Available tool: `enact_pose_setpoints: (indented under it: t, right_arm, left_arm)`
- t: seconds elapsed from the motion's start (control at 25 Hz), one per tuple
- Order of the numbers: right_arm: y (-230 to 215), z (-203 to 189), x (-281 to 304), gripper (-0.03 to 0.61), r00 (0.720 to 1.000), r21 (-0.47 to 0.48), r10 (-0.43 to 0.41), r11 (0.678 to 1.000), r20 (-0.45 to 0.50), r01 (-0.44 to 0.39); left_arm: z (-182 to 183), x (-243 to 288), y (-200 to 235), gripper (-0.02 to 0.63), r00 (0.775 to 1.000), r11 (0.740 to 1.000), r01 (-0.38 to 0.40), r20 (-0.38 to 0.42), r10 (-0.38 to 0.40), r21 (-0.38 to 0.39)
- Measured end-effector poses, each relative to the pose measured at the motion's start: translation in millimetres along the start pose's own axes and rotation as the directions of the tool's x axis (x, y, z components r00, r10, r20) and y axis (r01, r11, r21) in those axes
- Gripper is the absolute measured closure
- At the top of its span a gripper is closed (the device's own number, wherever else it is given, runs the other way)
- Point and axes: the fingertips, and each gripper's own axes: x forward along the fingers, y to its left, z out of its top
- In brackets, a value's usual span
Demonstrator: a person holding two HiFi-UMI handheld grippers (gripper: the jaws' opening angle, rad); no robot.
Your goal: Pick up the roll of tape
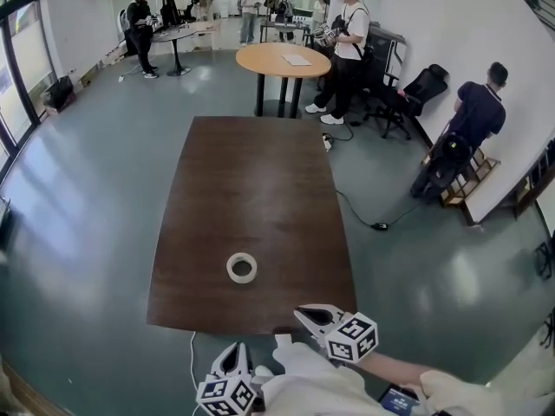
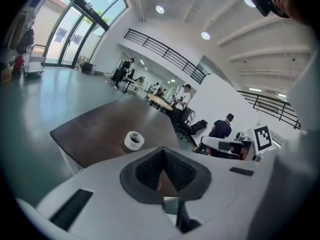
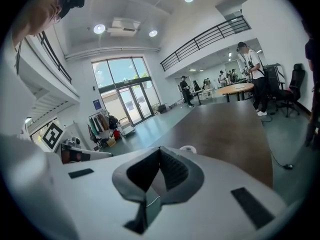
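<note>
Nothing of the pick-up is done yet: the roll of tape (image 1: 242,268) lies flat on the desk (image 1: 251,180), close to its near edge and about midway along it, untouched. The left gripper (image 1: 236,350) hangs off the desk, below that near edge, with its jaws closed tip to tip and nothing between them. The right gripper (image 1: 303,313) sits just at the near edge toward the near right corner, its jaws likewise drawn together and empty. What is left, as I judge it, is the whole job: open one pair of jaws, reach in over the near edge, close on the roll's wall and lift. The desk carries only the roll, so the approach is free. The round table (image 1: 282,59) and the people stand well beyond the far edge.
</note>
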Motion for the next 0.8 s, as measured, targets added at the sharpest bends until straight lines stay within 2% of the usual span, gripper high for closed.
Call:
enact_pose_setpoints:
  t: [0.28,0.44,0.64,0.8]
  right_arm:
    - [-64,24,26,0.572,0.999,0.023,0.033,0.999,0.003,-0.033]
    - [-98,30,44,0.572,0.997,0.008,0.078,0.997,0.019,-0.079]
    - [-116,52,11,0.572,0.989,0.015,0.147,0.989,0.012,-0.147]
    - [-130,44,55,0.572,0.988,0.046,0.152,0.987,-0.015,-0.151]
  left_arm:
    - [23,73,-13,0.607,0.999,1.000,-0.022,-0.040,0.022,0.019]
    - [38,119,-17,0.607,0.998,0.998,-0.050,-0.029,0.051,0.046]
    - [50,126,-71,0.607,0.990,0.988,-0.116,-0.065,0.123,0.104]
    - [54,161,-32,0.607,0.976,0.980,-0.160,-0.125,0.175,0.121]
